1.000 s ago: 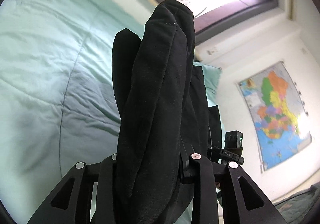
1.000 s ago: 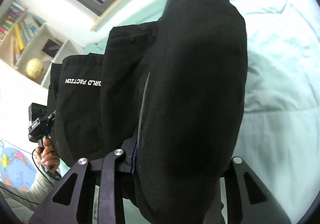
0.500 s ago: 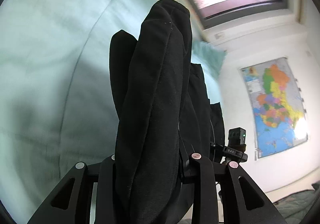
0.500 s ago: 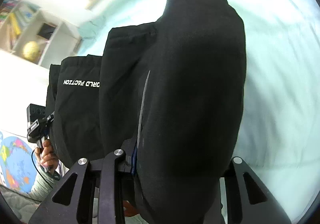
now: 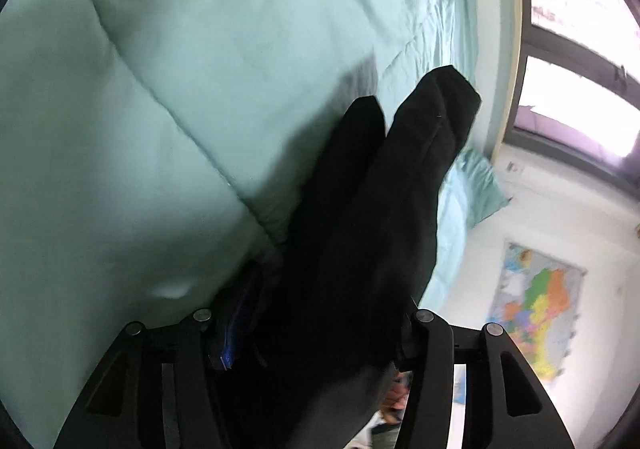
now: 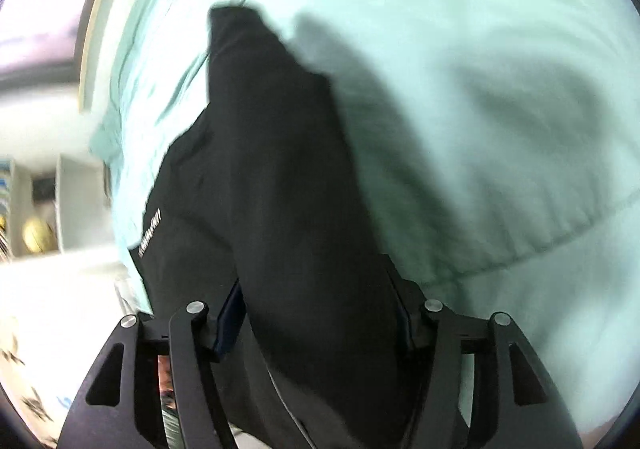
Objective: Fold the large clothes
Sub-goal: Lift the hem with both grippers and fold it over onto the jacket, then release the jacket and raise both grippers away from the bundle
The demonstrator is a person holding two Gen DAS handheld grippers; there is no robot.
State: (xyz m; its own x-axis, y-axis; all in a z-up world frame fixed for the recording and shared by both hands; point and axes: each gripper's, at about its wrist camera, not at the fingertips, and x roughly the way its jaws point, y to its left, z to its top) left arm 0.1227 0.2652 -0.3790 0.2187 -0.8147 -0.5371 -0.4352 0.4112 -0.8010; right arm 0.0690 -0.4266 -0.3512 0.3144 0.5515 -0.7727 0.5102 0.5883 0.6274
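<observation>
A large black garment (image 5: 360,229), folded into thick layers, hangs forward from my left gripper (image 5: 316,329) down toward the mint-green quilt (image 5: 160,109). The left jaws are opening; the cloth still lies between them, but the blue-edged left pad stands off it. In the right wrist view the same garment (image 6: 272,169), with white lettering (image 6: 150,229) on one panel, stretches out over the quilt (image 6: 480,89). My right gripper (image 6: 316,321) is opening too, and the cloth sits loose between its pads.
The quilted bed fills most of both views. A window (image 5: 568,109), a pillow (image 5: 476,185) and a coloured wall map (image 5: 536,313) lie beyond it on the right. A white shelf with a yellow globe (image 6: 36,237) stands at the left.
Both grippers have dropped toward the bed and rolled. Their jaws have widened from a tight grip on the garment, and the cloth now slumps lower over the quilt.
</observation>
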